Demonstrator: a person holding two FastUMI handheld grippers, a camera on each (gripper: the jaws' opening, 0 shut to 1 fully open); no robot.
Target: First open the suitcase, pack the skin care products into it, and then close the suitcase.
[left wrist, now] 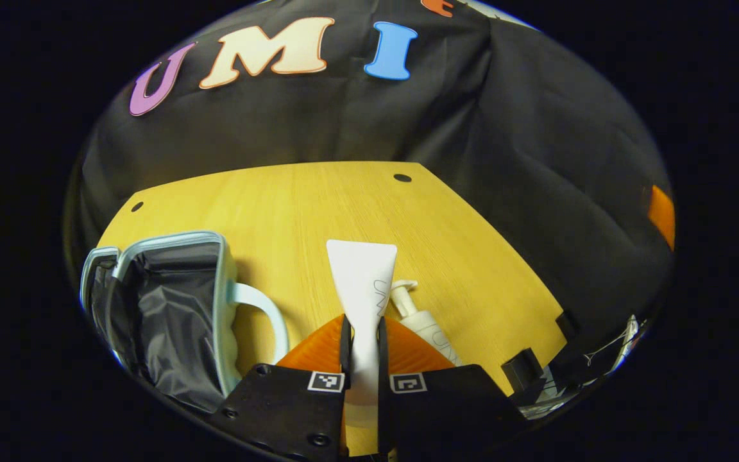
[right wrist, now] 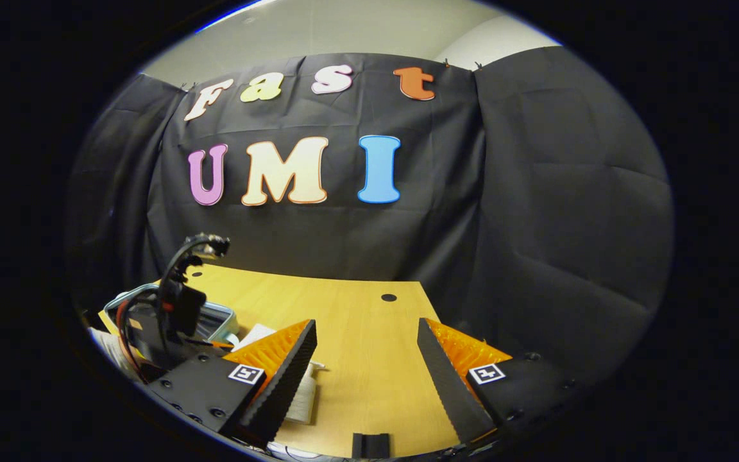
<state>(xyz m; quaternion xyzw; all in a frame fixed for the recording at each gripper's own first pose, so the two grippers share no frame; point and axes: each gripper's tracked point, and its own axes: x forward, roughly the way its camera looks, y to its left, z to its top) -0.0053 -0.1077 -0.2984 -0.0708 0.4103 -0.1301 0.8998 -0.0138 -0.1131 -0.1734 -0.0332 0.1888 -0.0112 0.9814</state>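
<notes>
My left gripper [left wrist: 363, 328] is shut on a white tube [left wrist: 363, 276], whose flat crimped end sticks out forward over the wooden table [left wrist: 318, 205]. The open suitcase [left wrist: 220, 301], pale blue with a dark lining and a curved handle, lies to the left of the tube. A white pump bottle [left wrist: 424, 324] lies on the table just right of the tube. In the right gripper view my right gripper [right wrist: 366, 333] stands open above the table's near edge with nothing between its fingers. The left gripper [right wrist: 177, 308] with its cables shows at the left by the suitcase [right wrist: 219, 317], and the pump bottle [right wrist: 305, 391] lies behind my left finger.
The table [right wrist: 369, 385] has small dark holes near its far corners [left wrist: 402, 178]. Black cloth closes the back and right sides. Black clamps [left wrist: 523, 372] sit on the table's right edge.
</notes>
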